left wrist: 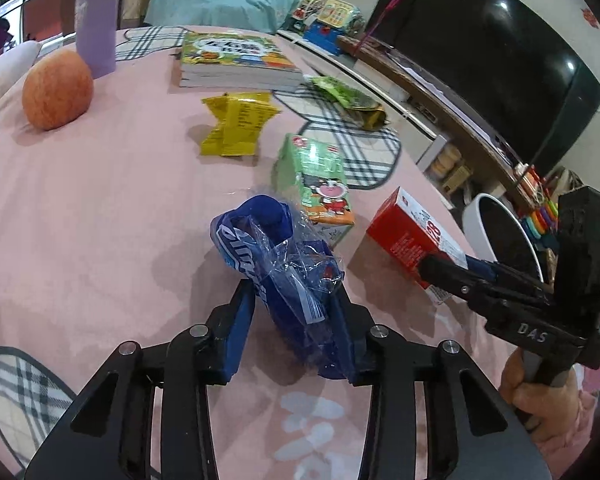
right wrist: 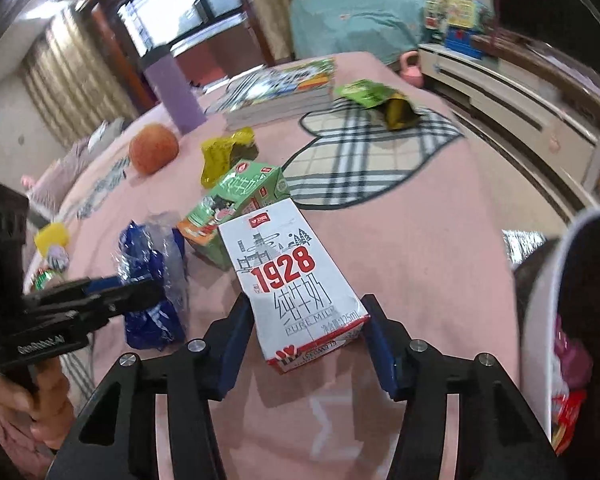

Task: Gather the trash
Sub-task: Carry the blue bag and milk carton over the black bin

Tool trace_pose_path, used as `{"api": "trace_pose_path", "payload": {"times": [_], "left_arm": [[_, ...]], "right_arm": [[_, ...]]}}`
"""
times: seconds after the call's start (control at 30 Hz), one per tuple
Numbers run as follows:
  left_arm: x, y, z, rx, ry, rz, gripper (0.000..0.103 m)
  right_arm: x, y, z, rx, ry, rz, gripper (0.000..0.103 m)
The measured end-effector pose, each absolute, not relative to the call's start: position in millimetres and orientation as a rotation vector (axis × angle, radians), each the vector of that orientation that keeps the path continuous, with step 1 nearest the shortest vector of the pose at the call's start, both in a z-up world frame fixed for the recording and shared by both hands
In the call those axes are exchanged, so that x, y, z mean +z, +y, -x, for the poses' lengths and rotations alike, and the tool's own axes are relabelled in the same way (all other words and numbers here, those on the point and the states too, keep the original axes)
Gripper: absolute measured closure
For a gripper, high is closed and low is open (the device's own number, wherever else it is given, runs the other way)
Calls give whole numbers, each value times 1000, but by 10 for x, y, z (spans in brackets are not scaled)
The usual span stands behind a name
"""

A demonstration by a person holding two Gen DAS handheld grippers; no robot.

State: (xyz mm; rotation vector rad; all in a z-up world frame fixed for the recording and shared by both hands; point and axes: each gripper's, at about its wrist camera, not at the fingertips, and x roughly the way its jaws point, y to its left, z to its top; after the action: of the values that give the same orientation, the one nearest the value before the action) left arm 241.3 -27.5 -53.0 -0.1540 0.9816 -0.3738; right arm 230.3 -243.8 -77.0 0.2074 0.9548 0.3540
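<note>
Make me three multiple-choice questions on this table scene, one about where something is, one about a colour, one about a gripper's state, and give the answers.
1. Where is the apple?
A. beside the purple cup
B. on the book
C. in the bin

2. What colour is the wrapper between the left gripper's fingers?
A. yellow
B. blue
C. green

3. What is the right gripper doing?
A. hanging over bare cloth
B. holding the apple
C. straddling the milk carton

Answers:
1 A, the apple sits on the cloth next to the cup.
2 B, blue film fills the jaws.
3 C, the carton's near end lies between the fingers, a gap showing on the right side.
</note>
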Motion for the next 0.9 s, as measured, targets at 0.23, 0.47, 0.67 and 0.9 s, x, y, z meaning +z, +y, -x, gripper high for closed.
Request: {"api": "trace_pose_path", "payload": {"times": [0.23,0.47,0.67,0.9], "left_arm": [[-449,-493,-2247,-442,968,133,67],[-420,-744,-2077,-501,973,97,67],[-354,-941,-1966,-522,967,57,67],[-291,-1164,-1845,-545,957,15,67]], "right_arm": [[-622,-2658,-1946,306,894,-290,51],[-493,-2884,-1684,255,854,-335,51],[-431,-3060,-1510,215,829,-353,51],[-402,-3246,-1340,176,806,-371,52]]}}
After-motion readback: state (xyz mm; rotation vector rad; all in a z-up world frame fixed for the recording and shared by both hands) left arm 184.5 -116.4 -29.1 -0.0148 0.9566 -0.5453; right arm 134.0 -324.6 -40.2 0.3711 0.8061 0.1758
